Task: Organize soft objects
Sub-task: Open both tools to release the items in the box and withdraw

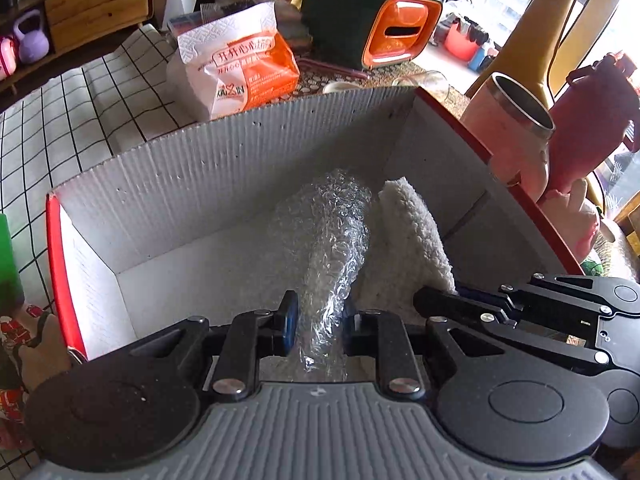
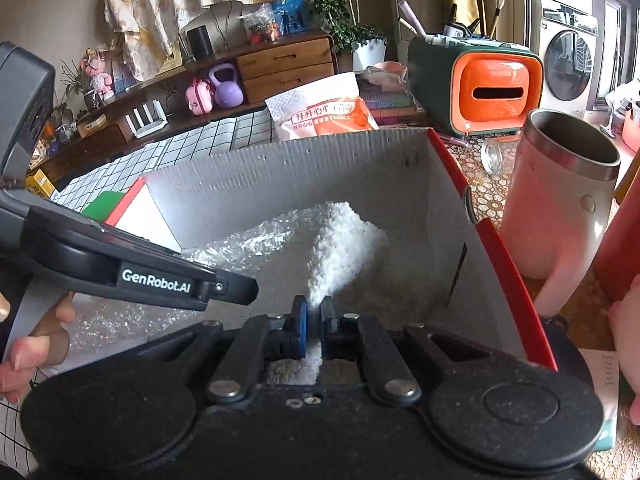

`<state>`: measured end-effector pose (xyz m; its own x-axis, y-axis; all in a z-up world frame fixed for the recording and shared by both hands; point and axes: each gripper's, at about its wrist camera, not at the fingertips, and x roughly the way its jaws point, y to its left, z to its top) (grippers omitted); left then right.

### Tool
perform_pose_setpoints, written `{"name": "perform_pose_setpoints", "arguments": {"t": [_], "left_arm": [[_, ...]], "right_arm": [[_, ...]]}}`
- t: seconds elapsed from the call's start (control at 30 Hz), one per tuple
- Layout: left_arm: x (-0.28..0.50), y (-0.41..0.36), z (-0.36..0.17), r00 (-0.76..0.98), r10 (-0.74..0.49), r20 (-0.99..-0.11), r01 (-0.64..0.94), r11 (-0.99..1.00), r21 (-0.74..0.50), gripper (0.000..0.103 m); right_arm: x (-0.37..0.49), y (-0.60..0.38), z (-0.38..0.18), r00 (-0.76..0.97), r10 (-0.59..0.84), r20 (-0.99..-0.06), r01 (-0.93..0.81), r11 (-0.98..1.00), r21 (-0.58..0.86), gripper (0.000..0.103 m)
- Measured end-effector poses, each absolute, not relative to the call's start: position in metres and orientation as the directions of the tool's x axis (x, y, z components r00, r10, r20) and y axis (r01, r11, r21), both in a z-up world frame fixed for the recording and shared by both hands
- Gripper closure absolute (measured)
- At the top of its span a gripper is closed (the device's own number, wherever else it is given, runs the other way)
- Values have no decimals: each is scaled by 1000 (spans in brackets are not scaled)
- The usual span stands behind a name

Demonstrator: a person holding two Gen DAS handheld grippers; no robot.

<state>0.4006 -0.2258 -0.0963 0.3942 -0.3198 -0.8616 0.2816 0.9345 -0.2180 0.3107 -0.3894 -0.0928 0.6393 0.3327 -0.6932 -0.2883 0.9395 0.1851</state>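
A white corrugated box with red outer sides (image 1: 168,184) (image 2: 280,168) stands open on the table. My left gripper (image 1: 318,326) is shut on a crumpled roll of clear bubble wrap (image 1: 336,232) that hangs down into the box. Beside it, my right gripper (image 2: 315,314) is shut on a white fluffy cloth (image 2: 340,240) (image 1: 404,240), which also droops into the box and touches the bubble wrap (image 2: 248,246). The left gripper's body (image 2: 120,264) crosses the left of the right wrist view; the right gripper's body (image 1: 520,316) shows at the right in the left wrist view.
A pink steel-rimmed tumbler (image 1: 512,132) (image 2: 560,192) and a red bottle (image 1: 592,120) stand right of the box. Behind it lie an orange-and-white bag (image 1: 240,72) (image 2: 324,116), a green-and-orange case (image 1: 372,28) (image 2: 480,88) and a small glass jar (image 2: 494,156). A checked cloth (image 1: 60,120) covers the left.
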Motion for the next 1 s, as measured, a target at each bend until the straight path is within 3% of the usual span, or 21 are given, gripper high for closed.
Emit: {"name": "perform_pose_setpoints", "arguments": {"t": [0.33,0.53,0.57,0.6,0.63,0.67,1.0], "left_arm": [[411,-231,-112,313,-306,-899,237,942,-238,82],[411,-226,-113,310,-308,-899,209,945,-251,76],[411,-225,-112,314,-313,-896,207,944,-257,69],[409,-224,-111,321,-319,-892,205,943,-263,51],[408,-223,-110,331,-323,-887,203,942,-267,41],[407,-222,-107,349,-318,-882,195,945,-264,24],[393,-217,-78,445,-314,-839,231,945,-231,21]], "right_arm": [[316,-390,-99,612,350,-709,-289,934,211,84],[314,-390,-98,607,361,-708,-295,930,221,80],[313,-391,-97,610,359,-706,-295,930,218,77],[312,-390,-96,615,354,-705,-293,932,212,75],[312,-391,-94,619,351,-703,-291,933,210,73],[311,-391,-93,622,346,-703,-286,935,207,71],[296,-402,-74,653,340,-677,-277,939,204,50]]}}
